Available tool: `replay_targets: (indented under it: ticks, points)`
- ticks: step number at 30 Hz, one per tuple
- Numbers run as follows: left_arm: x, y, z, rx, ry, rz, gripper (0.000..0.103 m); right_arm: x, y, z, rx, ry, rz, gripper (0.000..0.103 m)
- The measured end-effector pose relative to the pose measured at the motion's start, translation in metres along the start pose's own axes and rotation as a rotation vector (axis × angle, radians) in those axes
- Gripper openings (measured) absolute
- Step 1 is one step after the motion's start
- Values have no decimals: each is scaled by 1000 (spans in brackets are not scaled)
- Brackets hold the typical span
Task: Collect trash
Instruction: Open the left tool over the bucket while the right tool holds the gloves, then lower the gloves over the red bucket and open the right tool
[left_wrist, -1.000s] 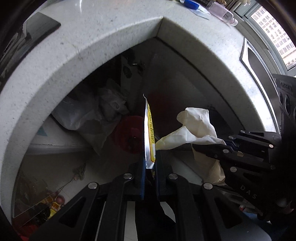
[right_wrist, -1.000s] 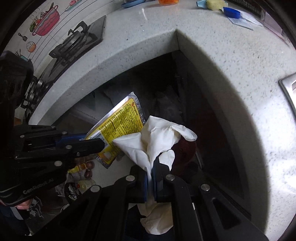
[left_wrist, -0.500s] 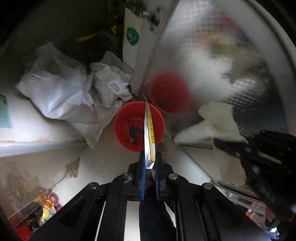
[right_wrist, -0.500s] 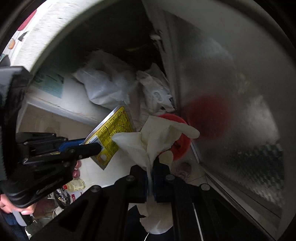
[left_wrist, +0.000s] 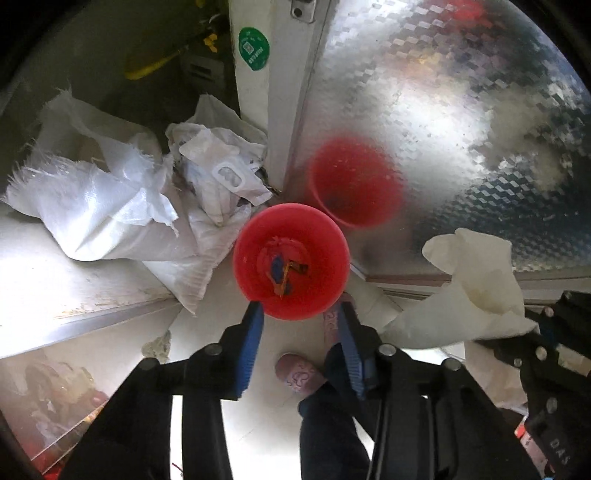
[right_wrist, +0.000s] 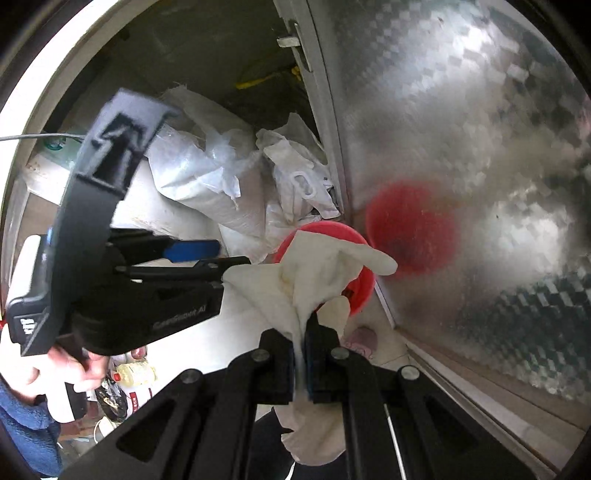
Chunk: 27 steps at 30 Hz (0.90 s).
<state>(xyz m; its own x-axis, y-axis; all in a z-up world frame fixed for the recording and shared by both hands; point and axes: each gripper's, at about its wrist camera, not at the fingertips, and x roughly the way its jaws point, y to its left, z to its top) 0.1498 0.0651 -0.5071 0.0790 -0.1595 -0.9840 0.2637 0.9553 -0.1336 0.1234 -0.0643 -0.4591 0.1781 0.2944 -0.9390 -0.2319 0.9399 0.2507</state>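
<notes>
Trash first: one crumpled white glove (right_wrist: 314, 273) is kept clamped between the fingers of the right gripper (right_wrist: 303, 354), held just above the rim of one red bin (left_wrist: 291, 262). Some small scraps (left_wrist: 282, 271) are seen at the bottom of that bin. The left gripper (left_wrist: 301, 328) is spread apart with nothing in it, right over the bin's near edge. Two white sacks (left_wrist: 96, 206) are piled beside the bin on a pale floor (left_wrist: 258, 406), next to a shiny patterned metal panel (left_wrist: 443, 110) where the bin is reflected.
</notes>
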Motion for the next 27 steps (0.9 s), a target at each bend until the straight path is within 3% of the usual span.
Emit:
replay_targets:
  ticks: [7,12,14,18,25,27]
  points:
    - [-10,15,-10,-71,-12,9,47,0,0,2,-22,-9,-7,4]
    - [-9,32,-22,-141,-46,47,66,14,6,6,-76,-8,15,4]
    - [-8,38,-27,-156,-54,62,80,21,9,8,-102,-13,15,4]
    - [-5,53,-35,-197,-65,60,84,36,17,11,-160,-9,18,4]
    - [1,69,-43,-221,-64,102,102,60,21,18,-213,-5,40,4]
    - [3,74,-44,-231,-59,104,103,67,23,21,-229,1,30,4]
